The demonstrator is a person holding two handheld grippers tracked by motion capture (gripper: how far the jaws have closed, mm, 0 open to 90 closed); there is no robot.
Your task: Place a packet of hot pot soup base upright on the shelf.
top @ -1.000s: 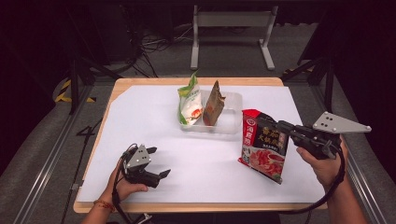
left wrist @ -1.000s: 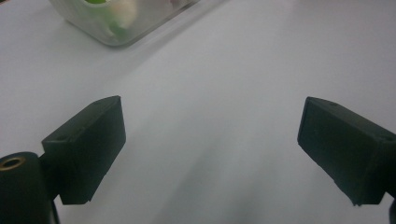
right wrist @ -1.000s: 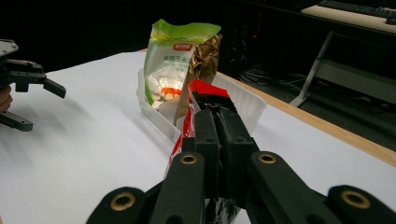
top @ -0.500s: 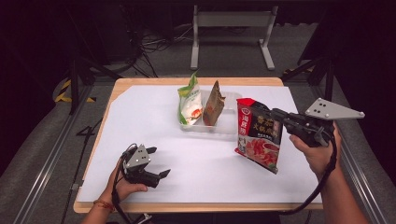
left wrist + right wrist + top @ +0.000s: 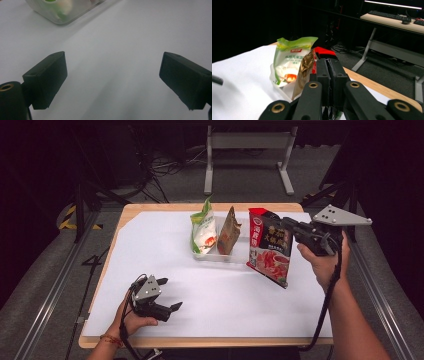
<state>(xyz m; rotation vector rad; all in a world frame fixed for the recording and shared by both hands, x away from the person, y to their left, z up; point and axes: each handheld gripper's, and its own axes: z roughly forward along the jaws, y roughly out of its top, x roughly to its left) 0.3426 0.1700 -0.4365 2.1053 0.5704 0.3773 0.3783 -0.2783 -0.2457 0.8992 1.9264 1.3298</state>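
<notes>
While two pouches (image 5: 216, 230) stand in one clear tray (image 5: 235, 256), right claw (image 5: 284, 226) clamps a third, red pouch (image 5: 269, 247) aloft; left claw (image 5: 169, 295) rests wide apart on the tabletop (image 5: 150, 235).

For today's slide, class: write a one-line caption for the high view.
Right tongs carry a red printed pouch toward a clear plastic tray holding two packets.

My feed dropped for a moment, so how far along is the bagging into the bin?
Done: the green pouch and brown pouch stand in the clear bin. In hand: the right tongs grip the red pouch, lifted beside the bin. Left: setting it inside. The left tongs rest open on the table.
</notes>
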